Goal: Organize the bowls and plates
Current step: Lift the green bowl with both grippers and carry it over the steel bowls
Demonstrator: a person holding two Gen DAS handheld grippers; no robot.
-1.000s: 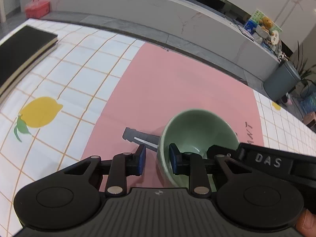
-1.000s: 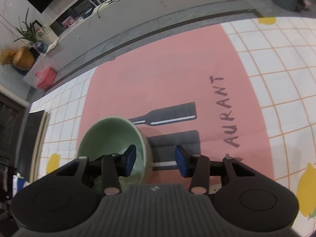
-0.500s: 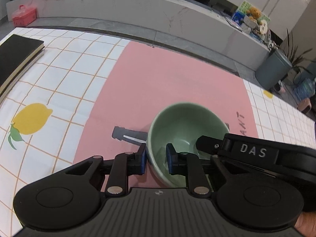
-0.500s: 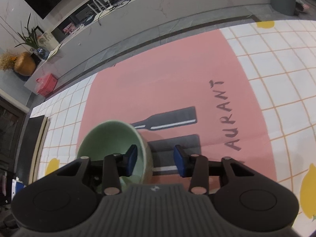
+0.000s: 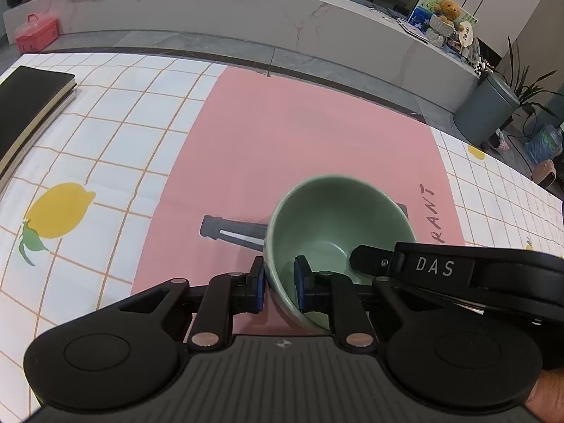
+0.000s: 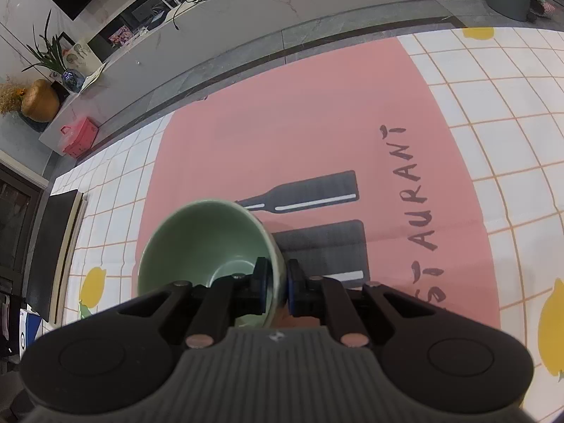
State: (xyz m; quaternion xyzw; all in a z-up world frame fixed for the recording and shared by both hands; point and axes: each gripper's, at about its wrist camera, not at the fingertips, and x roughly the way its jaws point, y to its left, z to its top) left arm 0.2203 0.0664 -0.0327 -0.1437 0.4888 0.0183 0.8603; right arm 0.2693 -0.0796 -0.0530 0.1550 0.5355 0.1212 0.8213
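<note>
While the pink mat (image 5: 299, 148) fills mid-frame, the green bowl (image 5: 338, 222) sits lower centre, nothing inside but gripper fingers. The left gripper (image 5: 278, 283) and right gripper (image 6: 276, 287) each pinch its wall, narrow.

The green bowl (image 5: 338, 225) is a deep, round ceramic piece with a pale sage glaze, smooth inside and out, and nothing in it. It is tipped so that its opening faces partly toward both cameras and its inner floor shows. It sits over the pink middle panel of the tablecloth (image 5: 282, 148), covering part of the printed dark bottle shape (image 6: 303, 197). Its rim (image 6: 278, 268) is pinched on two opposite sides: the left hand-held gripper (image 5: 278, 282) clamps one wall, one pad inside and one outside, and the right hand-held gripper (image 6: 276, 287) clamps the other wall in the same way.
</note>
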